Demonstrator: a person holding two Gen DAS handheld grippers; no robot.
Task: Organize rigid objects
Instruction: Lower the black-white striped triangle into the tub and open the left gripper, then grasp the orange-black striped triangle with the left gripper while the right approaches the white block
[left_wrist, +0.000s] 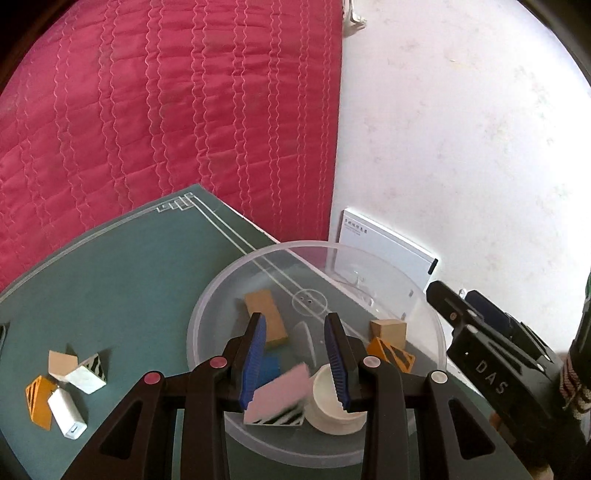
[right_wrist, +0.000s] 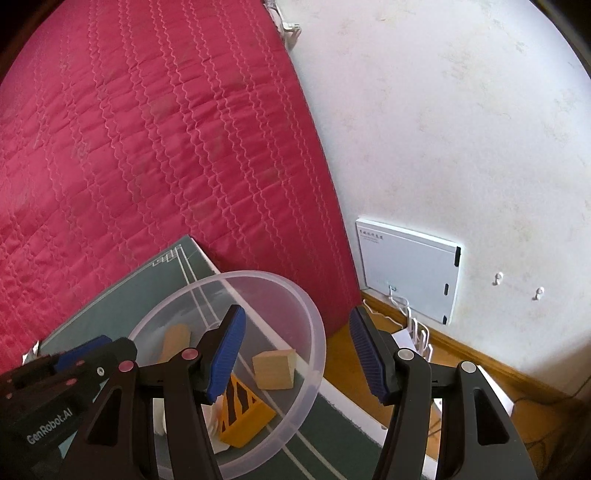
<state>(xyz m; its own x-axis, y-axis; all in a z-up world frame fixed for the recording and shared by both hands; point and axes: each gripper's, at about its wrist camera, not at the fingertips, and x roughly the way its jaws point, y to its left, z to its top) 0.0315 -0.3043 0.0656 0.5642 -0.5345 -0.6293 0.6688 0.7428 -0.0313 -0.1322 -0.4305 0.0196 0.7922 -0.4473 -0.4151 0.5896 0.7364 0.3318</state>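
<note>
Largest item first: the clear plastic bowl (left_wrist: 424, 354) sits on the green surface (left_wrist: 110, 288), close to its far edge by the red quilted bed (left_wrist: 147, 110). I judge it light and thin-walled, likely to skate if nudged sideways. I'd take it only by the rim, if at all.

Inside the bowl, by size: a long tan block (left_wrist: 265, 312), stiff and wood-like, best gripped across its narrow width. A pink block with a zebra-striped side (left_wrist: 279, 395) looks blurred, possibly in motion just below my left gripper (left_wrist: 295, 354), whose jaws stand apart with nothing between the pads. I read it as released. A white round lid-like piece (left_wrist: 328, 404) lies beside it, smooth and probably slippery, so pinch across the rim. A tan cube (right_wrist: 275, 369) and an orange wedge with black stripes (right_wrist: 242, 410) sit toward the right side. The wedge's sloped faces would squirt out of a grip, so take it on its parallel flat sides. A blue piece is mostly hidden behind the left pad.

Right gripper (right_wrist: 295, 354): jaws wide apart, empty, hovering over the bowl's right rim.

Outside the bowl, on the left of the surface, a loose cluster remains: an orange striped piece (left_wrist: 37, 400), a white rectangular block (left_wrist: 67, 413), a white zebra-sided block (left_wrist: 88, 374) and a small tan block (left_wrist: 61, 362). All look rigid and light. My judgement is that these go in next, and that the white block's glossy faces call for a firm, centred pinch.
</note>
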